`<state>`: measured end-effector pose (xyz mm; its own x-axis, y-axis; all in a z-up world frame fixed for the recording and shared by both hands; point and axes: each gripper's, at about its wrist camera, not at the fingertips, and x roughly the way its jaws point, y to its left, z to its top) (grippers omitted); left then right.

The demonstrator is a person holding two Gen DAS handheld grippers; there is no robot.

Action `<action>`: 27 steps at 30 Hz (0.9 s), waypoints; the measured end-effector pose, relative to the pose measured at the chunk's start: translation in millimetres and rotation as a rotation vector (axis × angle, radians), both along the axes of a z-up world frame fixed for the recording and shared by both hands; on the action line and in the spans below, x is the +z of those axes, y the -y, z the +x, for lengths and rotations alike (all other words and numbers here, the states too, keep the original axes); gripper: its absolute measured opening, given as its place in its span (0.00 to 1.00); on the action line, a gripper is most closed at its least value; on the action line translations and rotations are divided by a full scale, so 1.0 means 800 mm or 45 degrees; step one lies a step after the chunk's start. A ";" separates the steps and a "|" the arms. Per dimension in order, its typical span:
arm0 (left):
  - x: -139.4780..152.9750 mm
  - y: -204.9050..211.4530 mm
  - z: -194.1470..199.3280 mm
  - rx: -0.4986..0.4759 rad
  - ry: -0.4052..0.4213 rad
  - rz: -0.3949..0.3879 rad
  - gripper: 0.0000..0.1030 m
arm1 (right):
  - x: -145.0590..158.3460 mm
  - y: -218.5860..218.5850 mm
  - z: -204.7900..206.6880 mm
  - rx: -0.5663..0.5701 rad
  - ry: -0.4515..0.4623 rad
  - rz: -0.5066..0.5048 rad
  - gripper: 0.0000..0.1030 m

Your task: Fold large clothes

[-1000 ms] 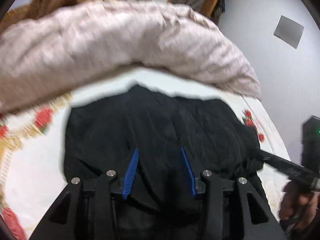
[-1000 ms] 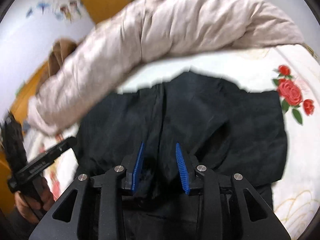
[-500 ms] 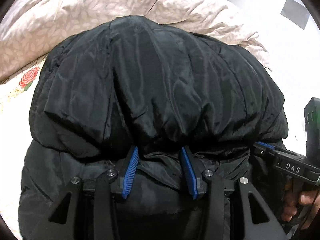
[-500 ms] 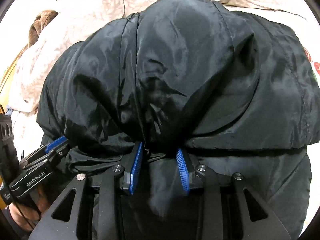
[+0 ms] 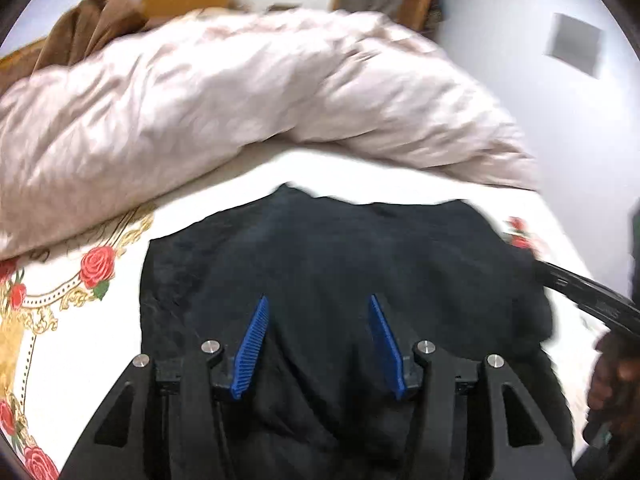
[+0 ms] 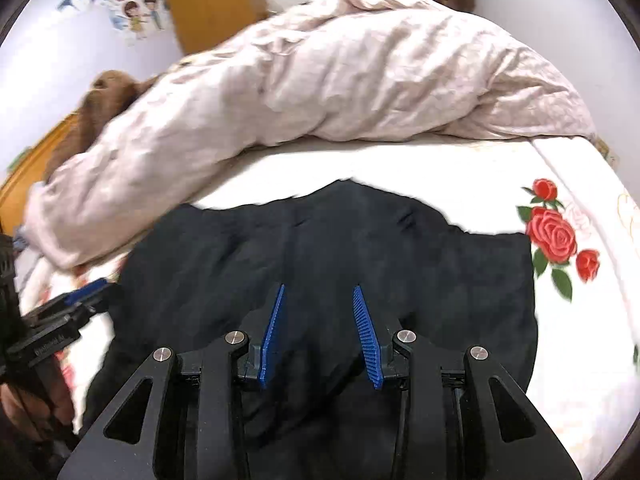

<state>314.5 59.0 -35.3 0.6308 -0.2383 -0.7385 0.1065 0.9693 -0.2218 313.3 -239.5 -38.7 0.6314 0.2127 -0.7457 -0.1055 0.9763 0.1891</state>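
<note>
Black padded jacket [image 5: 340, 264] lies folded on the rose-print bedsheet [image 6: 480, 168], left gripper [image 5: 318, 340] and right gripper [image 6: 319, 328] both opening above it, nothing pinched; risk: slick puffy fabric likely springs back, undoing the fold.

A black padded jacket [image 6: 328, 248] lies spread flat on the bed's rose-printed sheet [image 6: 500, 176], near its front edge, apparently folded over; its far edge is uneven, its surface softly creased.
</note>
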 end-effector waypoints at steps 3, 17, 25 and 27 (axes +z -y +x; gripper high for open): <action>-0.043 -0.015 0.025 0.045 -0.097 0.026 0.52 | -0.053 0.016 0.031 -0.077 -0.138 -0.021 0.35; -0.003 0.007 -0.041 -0.036 0.035 -0.095 0.50 | 0.002 0.003 -0.031 -0.005 0.022 0.083 0.35; -0.080 0.037 -0.048 -0.123 -0.105 -0.013 0.55 | -0.095 -0.051 -0.027 0.145 -0.190 0.003 0.35; -0.081 0.042 -0.050 -0.125 -0.095 0.021 0.55 | -0.103 -0.056 -0.032 0.158 -0.181 -0.047 0.35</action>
